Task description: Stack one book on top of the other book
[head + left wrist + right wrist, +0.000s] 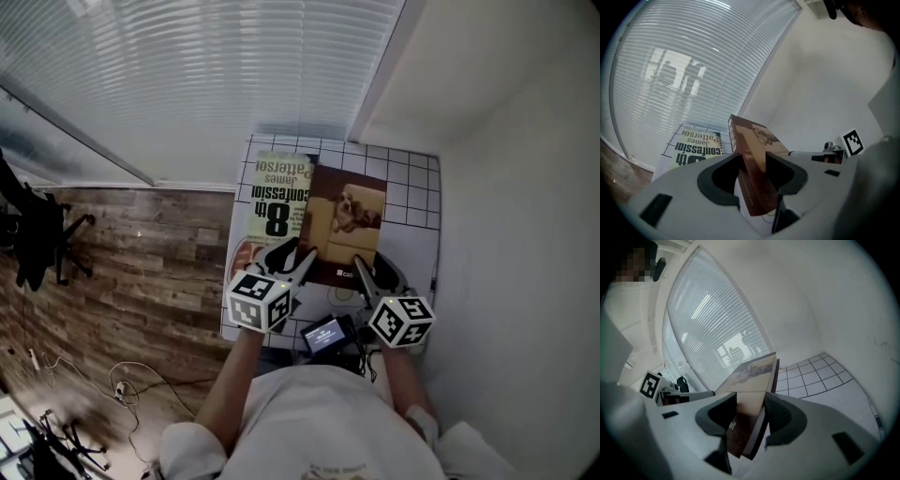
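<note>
A brown book (345, 220) with a dog on its cover hangs tilted over the white gridded table (412, 187), held at its near edge by both grippers. My left gripper (298, 261) is shut on its near left corner, my right gripper (367, 274) on its near right corner. In the left gripper view the brown book (752, 154) stands edge-on between the jaws of the left gripper (752, 177). In the right gripper view the book (750, 380) fills the right gripper (749, 418). A yellow-green "8th Confession" book (275, 206) lies flat at the table's left, its right edge under the brown book.
A small device with a lit screen (326, 335) and cables sits at the table's near edge. A white wall (525, 216) runs close along the right. Window blinds (187, 84) are behind. A wooden floor (141, 272) with a dark chair (37, 239) lies to the left.
</note>
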Action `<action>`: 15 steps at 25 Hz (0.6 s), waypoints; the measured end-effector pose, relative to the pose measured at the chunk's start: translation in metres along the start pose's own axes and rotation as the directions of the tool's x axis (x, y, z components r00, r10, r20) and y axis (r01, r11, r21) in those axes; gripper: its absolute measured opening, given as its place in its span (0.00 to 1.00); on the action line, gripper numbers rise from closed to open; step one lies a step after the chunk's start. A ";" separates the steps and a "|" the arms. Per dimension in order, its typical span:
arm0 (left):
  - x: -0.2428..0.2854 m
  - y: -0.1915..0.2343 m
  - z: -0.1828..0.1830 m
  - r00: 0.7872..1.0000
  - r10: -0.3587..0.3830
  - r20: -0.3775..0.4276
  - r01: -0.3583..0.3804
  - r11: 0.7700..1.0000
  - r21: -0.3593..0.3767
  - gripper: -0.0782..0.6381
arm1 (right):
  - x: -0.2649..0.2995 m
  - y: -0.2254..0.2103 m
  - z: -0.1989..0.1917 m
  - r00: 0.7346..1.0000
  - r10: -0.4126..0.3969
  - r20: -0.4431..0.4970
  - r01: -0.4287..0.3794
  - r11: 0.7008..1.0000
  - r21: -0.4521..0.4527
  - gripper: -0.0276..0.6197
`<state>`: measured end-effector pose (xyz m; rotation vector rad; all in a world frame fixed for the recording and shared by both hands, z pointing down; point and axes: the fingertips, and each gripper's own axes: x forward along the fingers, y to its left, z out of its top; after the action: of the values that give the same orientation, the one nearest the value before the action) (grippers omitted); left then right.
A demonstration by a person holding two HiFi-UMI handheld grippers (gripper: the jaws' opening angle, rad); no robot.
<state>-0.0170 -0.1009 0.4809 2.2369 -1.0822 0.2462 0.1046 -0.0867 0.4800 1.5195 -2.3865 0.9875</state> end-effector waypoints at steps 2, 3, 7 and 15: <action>0.000 0.008 0.003 1.000 -0.001 0.002 0.001 1.000 -0.006 0.37 | 0.007 0.004 0.001 1.000 -0.005 0.001 0.005 1.000 0.001 0.32; -0.001 0.012 0.005 1.000 -0.001 0.004 0.001 1.000 -0.008 0.37 | 0.010 0.006 0.002 1.000 -0.008 0.002 0.008 1.000 0.001 0.32; -0.005 0.027 0.007 1.000 0.001 0.005 -0.001 1.000 -0.022 0.37 | 0.024 0.014 0.001 1.000 -0.008 -0.009 0.008 1.000 -0.005 0.32; -0.011 0.062 0.011 1.000 0.028 -0.003 -0.028 0.999 -0.045 0.37 | 0.058 0.031 -0.002 0.999 0.012 -0.040 -0.012 1.000 -0.008 0.32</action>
<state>-0.0723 -0.1295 0.4961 2.1826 -1.1079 0.2341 0.0499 -0.1205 0.4938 1.4701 -2.3720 1.0001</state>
